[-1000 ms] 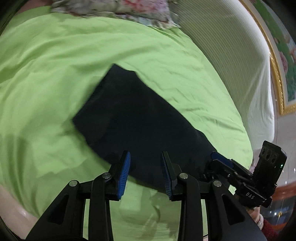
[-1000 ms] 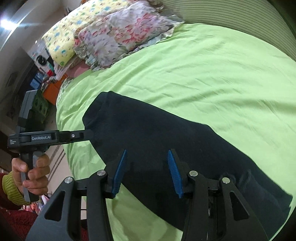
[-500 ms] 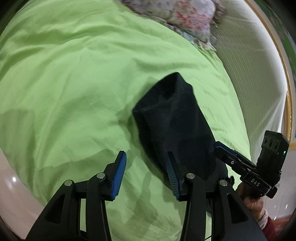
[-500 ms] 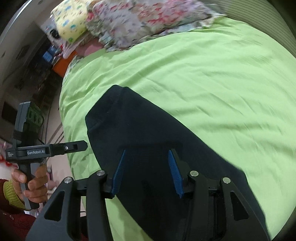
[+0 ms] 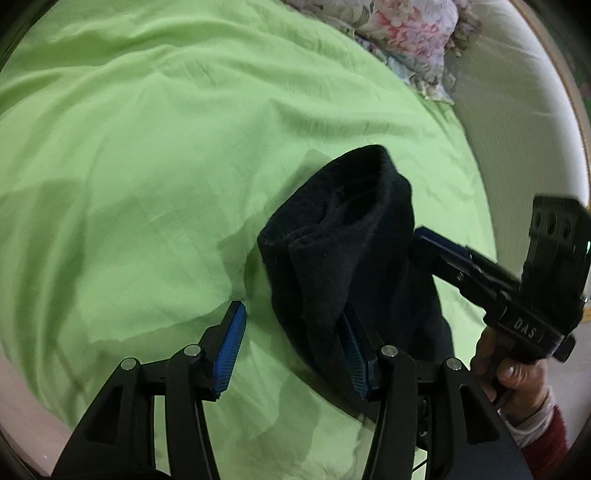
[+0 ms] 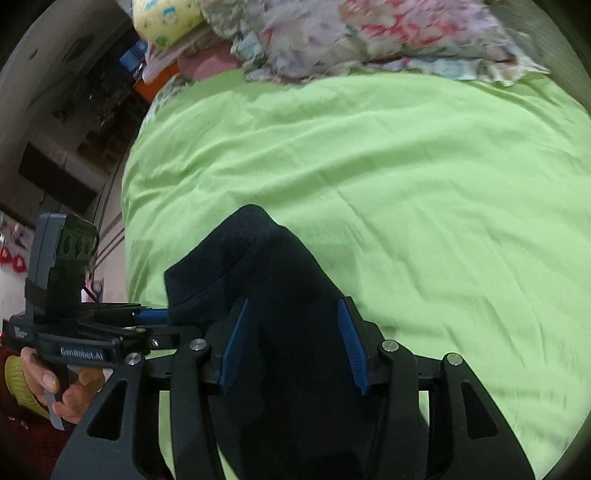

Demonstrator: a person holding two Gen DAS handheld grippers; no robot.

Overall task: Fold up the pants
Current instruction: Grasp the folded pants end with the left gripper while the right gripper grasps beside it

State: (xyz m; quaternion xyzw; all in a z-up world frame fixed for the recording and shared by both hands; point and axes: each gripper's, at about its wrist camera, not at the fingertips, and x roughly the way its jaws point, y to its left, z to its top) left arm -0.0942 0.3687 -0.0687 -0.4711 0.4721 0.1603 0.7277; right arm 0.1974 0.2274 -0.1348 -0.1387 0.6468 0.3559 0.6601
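Dark pants lie bunched in a narrow heap on the green sheet, the far end humped up. My left gripper hangs at the heap's near left edge with its jaws opening. One pad is over bare sheet, the other half hidden by cloth, and neither presses. In the right wrist view the pants run under my right gripper. It stands open just above them, cloth showing between the fingers. The left gripper's blue tip touches the pants' left side.
Flowered pillows and a yellow one lie at the bed's head, beside a pale striped headboard. The bed's edge and a dark, cluttered floor are to the left. A person's hands hold the grips.
The pants went from a wide flat shape to a narrow bunched heap. The left jaws spread wider and moved to the heap's edge. The right gripper sank closer over the cloth.
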